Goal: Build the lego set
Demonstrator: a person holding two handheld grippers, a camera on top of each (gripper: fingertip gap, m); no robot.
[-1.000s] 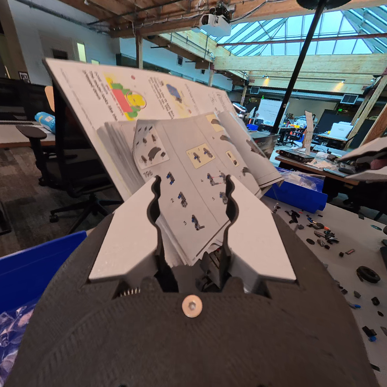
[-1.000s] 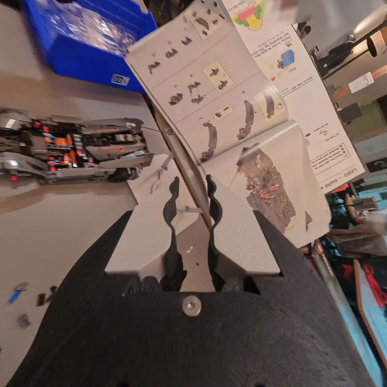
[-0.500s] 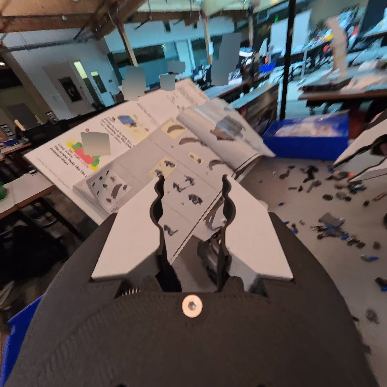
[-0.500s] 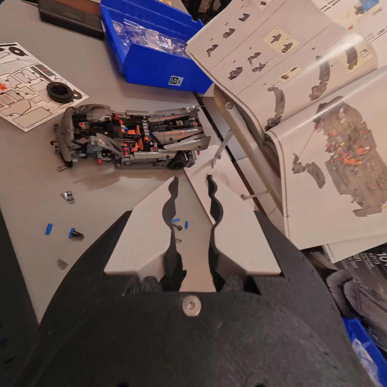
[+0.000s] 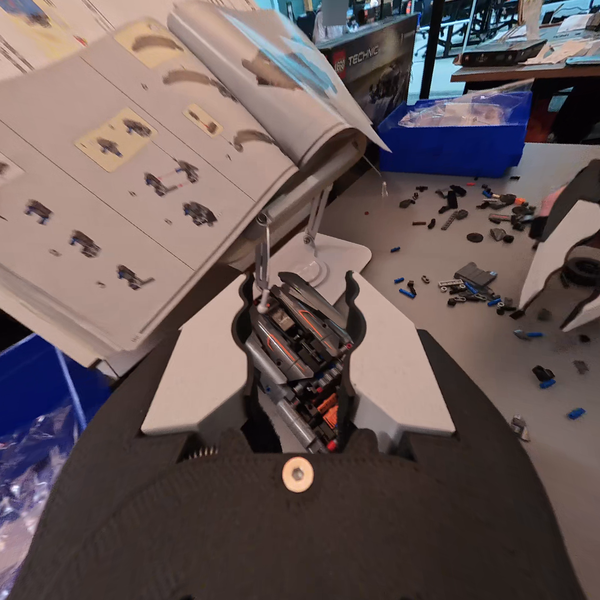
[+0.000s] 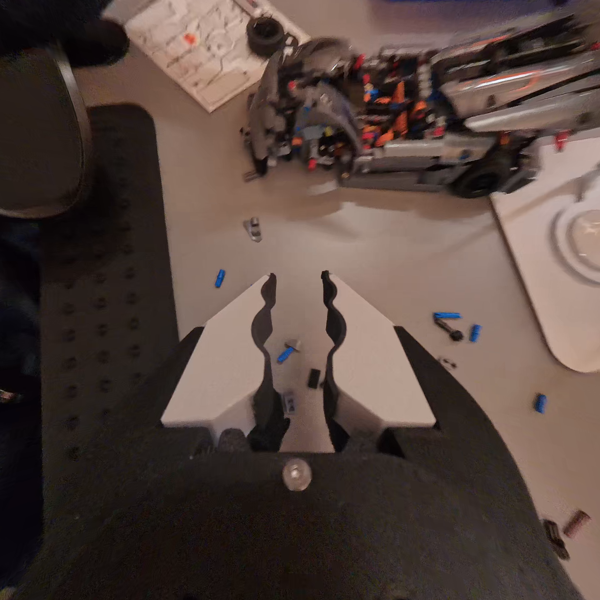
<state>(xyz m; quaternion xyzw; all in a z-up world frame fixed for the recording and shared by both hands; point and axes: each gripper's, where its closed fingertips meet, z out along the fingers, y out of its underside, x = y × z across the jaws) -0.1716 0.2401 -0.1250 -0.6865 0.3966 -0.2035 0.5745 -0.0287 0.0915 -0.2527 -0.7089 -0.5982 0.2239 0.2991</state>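
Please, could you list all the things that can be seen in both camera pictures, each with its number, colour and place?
model car: one, grey, black and orange, half built, on the table; in the left wrist view seen between that gripper's fingers
instruction booklet: one, white, open on a white stand
loose pieces: many, black, grey and blue, scattered on the table
loose tyre: one, black, on a printed white sheet
bin: one, blue, holding clear bags, beyond the stand; a second blue bin at left
set box: one, dark, behind the booklet
chair: one, black, left of the table
left gripper: white fingers, open
right gripper: white fingers, open, above small pieces
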